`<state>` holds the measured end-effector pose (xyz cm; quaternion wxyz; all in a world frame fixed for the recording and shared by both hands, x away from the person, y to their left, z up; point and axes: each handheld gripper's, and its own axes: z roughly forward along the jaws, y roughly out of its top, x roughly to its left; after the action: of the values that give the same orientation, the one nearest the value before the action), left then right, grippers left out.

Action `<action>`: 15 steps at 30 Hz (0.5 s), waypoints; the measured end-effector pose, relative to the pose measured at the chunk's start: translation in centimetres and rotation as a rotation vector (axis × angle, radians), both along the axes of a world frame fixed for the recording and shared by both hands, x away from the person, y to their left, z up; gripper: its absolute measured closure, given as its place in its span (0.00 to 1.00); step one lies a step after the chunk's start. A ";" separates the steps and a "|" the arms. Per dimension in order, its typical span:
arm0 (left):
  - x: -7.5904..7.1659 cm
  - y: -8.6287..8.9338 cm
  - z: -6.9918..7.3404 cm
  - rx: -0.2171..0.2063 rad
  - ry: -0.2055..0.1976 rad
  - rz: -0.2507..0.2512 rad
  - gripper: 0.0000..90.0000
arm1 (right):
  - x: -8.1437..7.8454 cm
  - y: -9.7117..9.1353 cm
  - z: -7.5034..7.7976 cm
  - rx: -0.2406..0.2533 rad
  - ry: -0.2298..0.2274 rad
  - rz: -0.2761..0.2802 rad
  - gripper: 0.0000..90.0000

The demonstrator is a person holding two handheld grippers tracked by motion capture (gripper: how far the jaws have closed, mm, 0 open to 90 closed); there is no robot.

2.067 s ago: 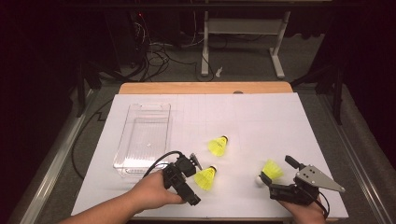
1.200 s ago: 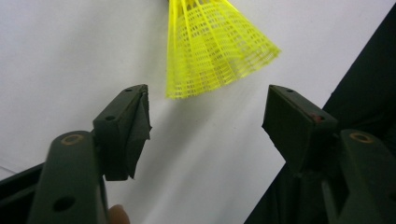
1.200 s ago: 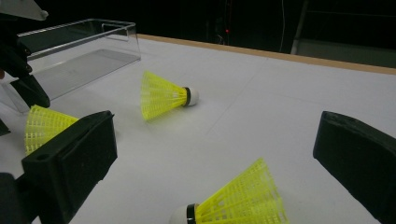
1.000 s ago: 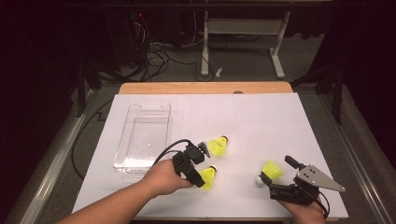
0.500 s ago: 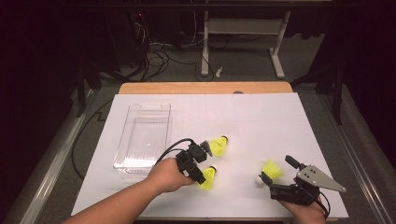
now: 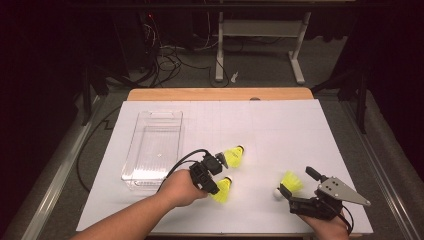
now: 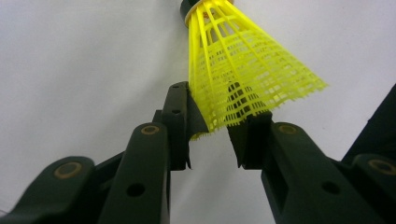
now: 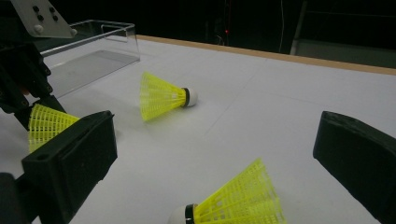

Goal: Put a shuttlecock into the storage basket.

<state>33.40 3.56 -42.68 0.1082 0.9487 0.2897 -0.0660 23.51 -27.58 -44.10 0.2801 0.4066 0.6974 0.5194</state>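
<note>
Closing its jaws, the left hand-held gripper (image 6: pixel 220 161) pinches the mesh skirt of a yellow plastic shuttlecock (image 7: pixel 243 74) on the white table (image 6: pixel 280 130). The right hand-held gripper (image 6: pixel 296 181) rests wide open, empty, around another yellow shuttlecock (image 6: pixel 290 183).

My matt black plastic left gripper (image 7: pixel 212 135) meets a shuttlecock (image 7: pixel 243 74) of yellow plastic mesh. The bin (image 6: pixel 131 165) is clear glossy plastic; the table cover (image 6: pixel 280 125) smooth white paper.
</note>
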 end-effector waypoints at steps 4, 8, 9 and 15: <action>-0.2 -0.2 -0.2 0.008 -0.009 -0.010 0.85 | 0.0 0.0 0.0 -0.001 -0.003 0.002 0.00; -0.3 -0.4 -0.3 0.013 -0.025 -0.012 0.88 | 0.0 0.0 0.0 0.001 -0.001 0.000 0.00; -0.4 -0.4 -0.3 0.014 -0.032 -0.011 0.93 | 0.0 0.0 0.0 0.001 -0.002 0.001 0.00; -0.4 -0.2 -0.2 0.008 -0.041 -0.013 0.97 | 0.0 0.0 0.0 0.001 0.000 0.001 0.00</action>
<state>32.98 3.35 -42.85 0.1099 0.9521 0.2815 -0.0463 23.50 -27.62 -44.09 0.2795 0.4065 0.6974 0.5198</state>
